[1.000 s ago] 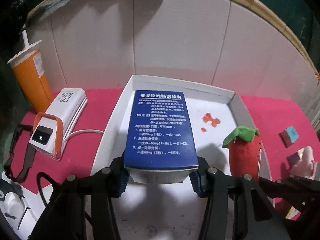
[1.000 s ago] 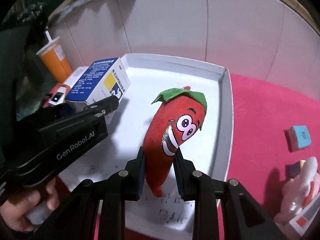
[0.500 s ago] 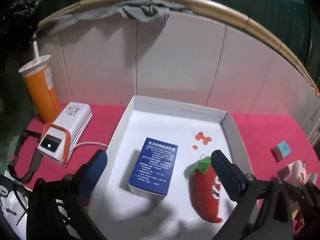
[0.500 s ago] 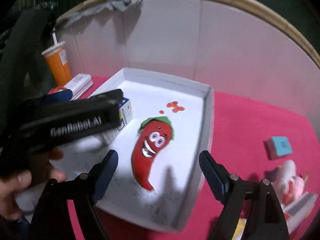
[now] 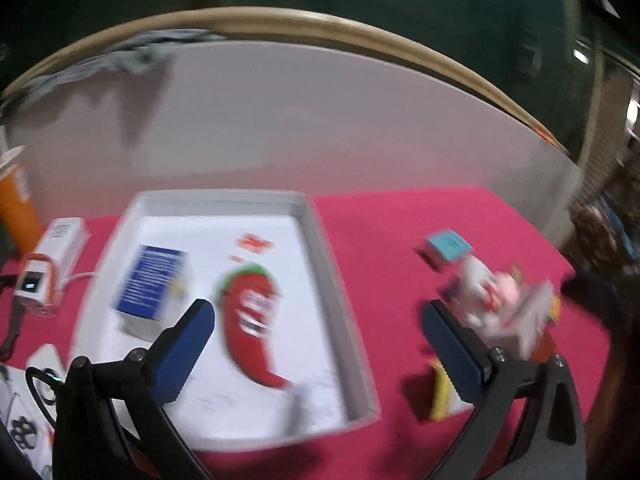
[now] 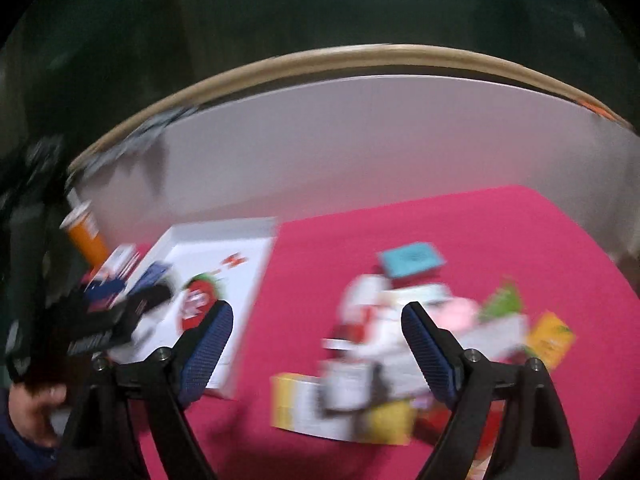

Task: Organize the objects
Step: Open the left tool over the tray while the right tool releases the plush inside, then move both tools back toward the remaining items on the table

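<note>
Claws, left [image 5: 318,344] and right [image 6: 316,344], gape empty; box [image 5: 150,284] and pepper [image 5: 252,320] lie in tray [image 5: 320,248]. Next: pick from right-hand pile [image 6: 400,340].

- One white tray [image 5: 320,240] stood on the table [image 5: 400,232].
- Inside the tray were two things: one blue box [image 5: 150,284] and one red pepper toy [image 5: 252,320].
- One orange cup [image 5: 14,196] was at the left edge.
- One white and orange power bank [image 5: 48,264] lay beside the tray.
- One teal block [image 6: 412,258] lay apart on the red cloth.
- One yellow and white box [image 6: 316,408] was in the pile at the right; the other things in the pile were too blurred to count.
- Two claws were seen, the left claw [image 5: 320,352] and the right claw [image 6: 316,348], each with two blue pads, so four pads.
</note>
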A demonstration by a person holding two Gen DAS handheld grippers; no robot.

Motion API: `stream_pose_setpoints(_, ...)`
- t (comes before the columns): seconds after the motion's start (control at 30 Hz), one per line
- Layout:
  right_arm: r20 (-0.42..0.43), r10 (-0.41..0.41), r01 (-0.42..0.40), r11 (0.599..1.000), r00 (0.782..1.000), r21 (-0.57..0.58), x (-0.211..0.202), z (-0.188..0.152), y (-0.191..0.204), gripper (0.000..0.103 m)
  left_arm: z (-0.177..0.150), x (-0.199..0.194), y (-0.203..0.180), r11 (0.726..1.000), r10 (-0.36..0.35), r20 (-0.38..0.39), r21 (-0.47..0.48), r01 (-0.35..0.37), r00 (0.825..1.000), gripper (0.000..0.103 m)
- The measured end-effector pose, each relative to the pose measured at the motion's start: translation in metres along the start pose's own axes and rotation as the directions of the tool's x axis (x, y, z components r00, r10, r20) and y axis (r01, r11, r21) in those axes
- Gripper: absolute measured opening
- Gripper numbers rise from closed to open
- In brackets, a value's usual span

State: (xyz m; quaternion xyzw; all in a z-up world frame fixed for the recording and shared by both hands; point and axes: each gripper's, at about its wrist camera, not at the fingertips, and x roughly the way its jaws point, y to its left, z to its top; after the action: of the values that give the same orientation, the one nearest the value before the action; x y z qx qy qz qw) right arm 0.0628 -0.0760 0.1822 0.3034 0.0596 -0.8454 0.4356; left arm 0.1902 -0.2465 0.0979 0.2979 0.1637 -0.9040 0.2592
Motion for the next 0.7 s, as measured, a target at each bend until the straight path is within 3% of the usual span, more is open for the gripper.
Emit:
stream_pose_setpoints(0.2,-0.003,-0.094,0.094,0.984,0.996,0.153,-0.03,-0.022,-0.101,0.091,-0.027,0.023,-0.055,0.978,-0.082,-0.115,0.182,0.102,0.99,0.103)
stream_pose_setpoints(0.33,-0.03,-0.099,0.102,0.984,0.995,0.147,-0.038,-0.046,-0.135,0.091,-0.043,0.036,-0.09,0.923,-0.083,-0.166,0.358,0.139,0.983,0.103)
stream_pose_setpoints(0.53,-0.074,-0.061,0.057,0.997,0.995,-0.046,-0.036,-0.076,-0.124,0.093,-0.062,0.05,-0.119,0.802,-0.047,-0.201,0.577,0.157,0.979,0.103)
stream_pose_setpoints(0.7,-0.102,-0.044,0.021,0.976,0.994,-0.219,-0.016,-0.083,-0.101,0.093,-0.076,0.059,-0.132,0.666,0.004,-0.207,0.73,0.151,0.978,0.103)
